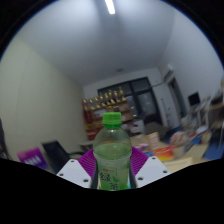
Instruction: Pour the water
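A clear plastic bottle (112, 155) with a green cap and a green label stands upright between my fingers, held off the table and high against the room. My gripper (112, 172) is shut on the bottle, its purple pads (86, 160) pressing on both sides of the body. The bottle's base is hidden below the fingers. I see no cup or other vessel.
A cluttered table (170, 148) with orange and blue items lies to the right beyond the bottle. Shelves with goods (108, 100) line the far wall. A pink item (34, 156) sits at the left. A ceiling light strip (110, 7) is overhead.
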`<state>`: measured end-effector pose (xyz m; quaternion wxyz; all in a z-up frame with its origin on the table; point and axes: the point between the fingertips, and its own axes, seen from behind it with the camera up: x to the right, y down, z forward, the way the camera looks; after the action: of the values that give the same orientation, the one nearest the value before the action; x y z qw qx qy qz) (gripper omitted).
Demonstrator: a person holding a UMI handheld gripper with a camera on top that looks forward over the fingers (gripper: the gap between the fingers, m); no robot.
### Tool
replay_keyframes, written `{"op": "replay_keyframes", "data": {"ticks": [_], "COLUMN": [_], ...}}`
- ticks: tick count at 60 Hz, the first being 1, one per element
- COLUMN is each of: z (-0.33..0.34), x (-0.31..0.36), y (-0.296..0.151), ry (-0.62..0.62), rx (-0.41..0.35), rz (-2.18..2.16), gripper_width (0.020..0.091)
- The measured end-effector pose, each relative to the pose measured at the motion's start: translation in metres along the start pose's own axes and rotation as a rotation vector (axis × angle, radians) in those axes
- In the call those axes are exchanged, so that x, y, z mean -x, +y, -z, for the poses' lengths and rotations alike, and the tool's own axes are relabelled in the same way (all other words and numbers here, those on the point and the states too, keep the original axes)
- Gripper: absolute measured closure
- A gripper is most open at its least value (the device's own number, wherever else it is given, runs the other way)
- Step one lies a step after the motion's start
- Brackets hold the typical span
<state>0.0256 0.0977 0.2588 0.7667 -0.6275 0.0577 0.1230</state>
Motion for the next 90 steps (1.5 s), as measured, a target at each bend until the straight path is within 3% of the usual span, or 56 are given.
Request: {"op": "replay_keyframes", "data": {"ticks": [9, 25, 27, 35, 41, 43, 48, 57, 58, 75, 84, 90], "z": [-0.014, -0.021, -0.030, -0.032, -0.024, -0.027, -0.013, 0.026, 0.026, 0.171, 0.242, 0.273], "x": [-0.101, -0.145, -0.129, -0.134, -0.158, -0.133, -0.127, -0.100, -0.121, -0.041, -0.006, 0.006], "y": [0.050, 0.129, 0.124, 0.122, 0.114, 0.125, 0.139, 0.116, 0.109, 0.059, 0.057, 0.051], "ry": [0.143, 0.169, 0.164, 0.175, 0.157, 0.160, 0.139, 0.122, 0.119, 0.099, 0.073, 0.080], "rx": [0.093, 0.241, 0.197, 0.205, 0.226, 0.250, 0.337, 0.333, 0.336, 0.311, 0.332, 0.305], "rz": [0.216, 0.290, 0.309, 0.292, 0.254, 0.251, 0.220, 0.263, 0.267, 0.265, 0.240, 0.237], "gripper_width": [0.0666, 0.0651, 0.0657, 0.0659, 0.0533, 0.0483, 0.0252, 0.0261, 0.0260, 0.0266, 0.0265, 0.0267]}}
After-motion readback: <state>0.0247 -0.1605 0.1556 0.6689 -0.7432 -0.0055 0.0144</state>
